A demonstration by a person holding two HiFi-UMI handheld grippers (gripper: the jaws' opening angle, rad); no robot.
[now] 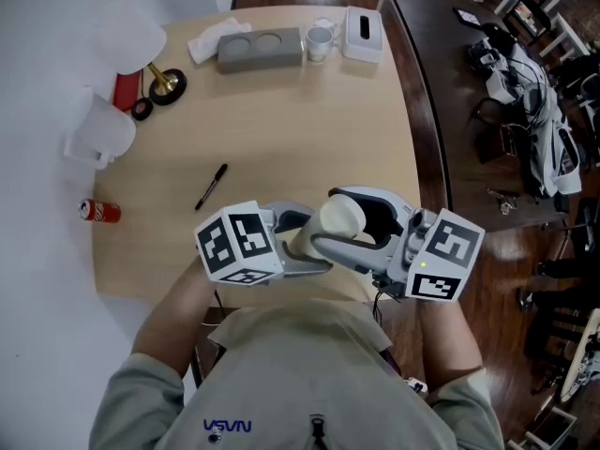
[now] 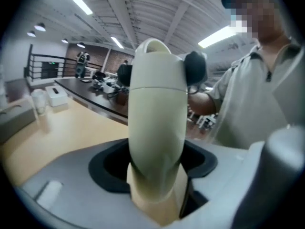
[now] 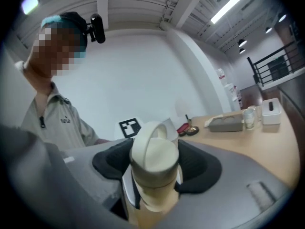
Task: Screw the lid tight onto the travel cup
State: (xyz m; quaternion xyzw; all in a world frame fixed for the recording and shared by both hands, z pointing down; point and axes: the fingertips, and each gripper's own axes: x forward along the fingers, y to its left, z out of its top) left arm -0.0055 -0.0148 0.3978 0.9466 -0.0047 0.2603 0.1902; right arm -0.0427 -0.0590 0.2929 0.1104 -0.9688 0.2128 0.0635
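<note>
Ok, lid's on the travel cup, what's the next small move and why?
Probably roll the right gripper to turn the lid tighter while the left gripper holds the travel cup still: the lid is already seated and each gripper appears clamped on its part.

- Bright, even light; ceiling strip lamps (image 2: 223,35) above the travel cup (image 2: 157,123) glare white.
- Gripper views bulge fisheye, corners black; the cup's near end blurred.
</note>
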